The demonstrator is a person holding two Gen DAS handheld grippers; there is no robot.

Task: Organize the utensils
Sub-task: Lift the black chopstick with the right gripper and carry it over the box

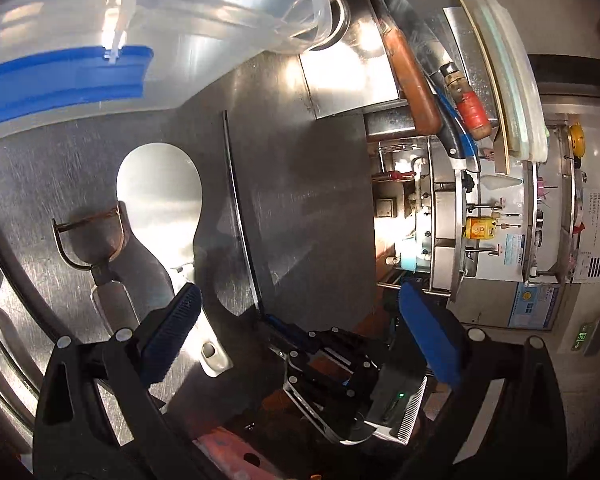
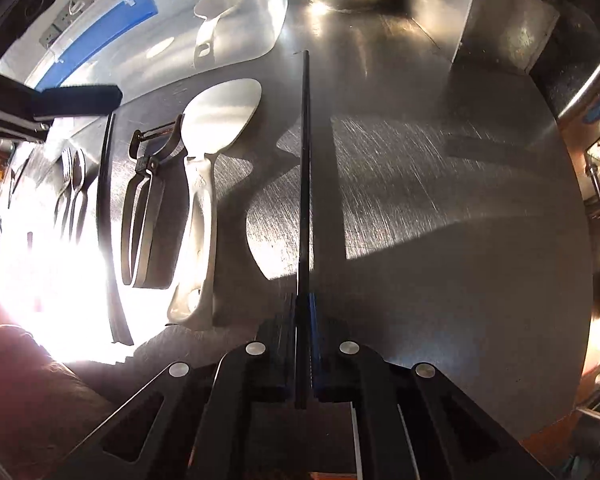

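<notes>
Right now we are holding the right hand-held gripper with its blue-padded fingers pressed together on a thin black chopstick, pinching it at its near end; the stick is running straight away from us, low over the brushed stainless-steel worktop. Just left of it a large silver serving spoon is lying flat on the steel, and touching its neck is a metal Y-shaped peeler. Further left we are seeing a second black chopstick, then a small fork and spoon, partly washed out by glare. Beyond these a clear plastic container with a blue latch is sitting at the far left of the worktop.

Meanwhile our left hand-held gripper is standing spread wide with nothing between its blue pads. From its camera the right hand-held gripper is showing low down, with the chopstick stretching away over the steel.
</notes>
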